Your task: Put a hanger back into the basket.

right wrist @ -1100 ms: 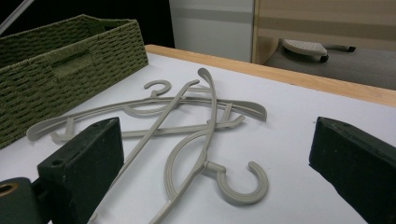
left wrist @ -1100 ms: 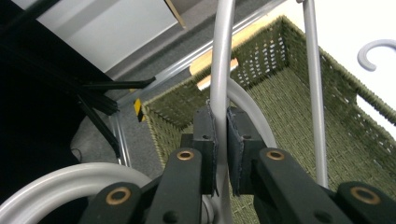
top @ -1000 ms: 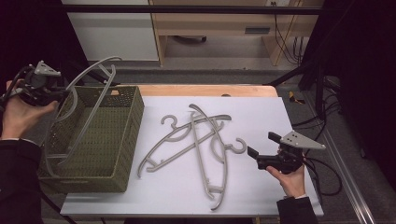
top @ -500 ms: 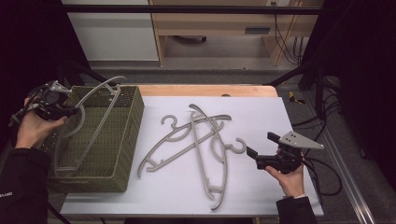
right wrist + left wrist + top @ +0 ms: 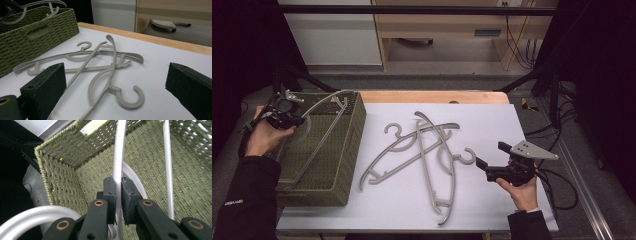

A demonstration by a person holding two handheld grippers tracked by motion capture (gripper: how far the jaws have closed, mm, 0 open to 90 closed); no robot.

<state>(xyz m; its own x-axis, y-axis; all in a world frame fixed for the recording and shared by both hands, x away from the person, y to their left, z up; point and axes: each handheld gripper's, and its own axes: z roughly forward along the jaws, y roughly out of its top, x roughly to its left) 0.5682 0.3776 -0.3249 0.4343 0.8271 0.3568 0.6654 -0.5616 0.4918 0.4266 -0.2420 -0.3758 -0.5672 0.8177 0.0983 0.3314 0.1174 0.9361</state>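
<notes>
1. High view: the left gripper (image 5: 287, 111) sits at about 9 o'clock on the table, over the near-left part of the olive-green woven rectangular basket (image 5: 343, 165). It is clamped on a pale grey plastic clothes hanger (image 5: 319, 131), which lies tilted inside the basket, its long bar slanting from 1 o'clock down to 7 o'clock.
2. Also there, the right gripper (image 5: 481, 163) rests at about 4 o'clock on the white table surface (image 5: 492, 120), its jaws apart and pointing toward 9 o'clock. A pile of grey-beige plastic hangers (image 5: 424, 155) lies crossed at the table's centre, just beside the basket and near the jaws of the right gripper.
3. Left gripper view: the two black jaws are pressed together on the hanger's thin white-grey bar (image 5: 118, 157), which runs up to 12 o'clock. A second bar (image 5: 168, 165) rises at 1 o'clock, against the basket's woven floor and walls (image 5: 62, 162).
4. Right gripper view: the jaws stand wide apart at 7 and 4 o'clock. Between them lies the pile's nearest hook (image 5: 130, 97), resting on the table; the basket (image 5: 37, 32) sits at 10 o'clock.
</notes>
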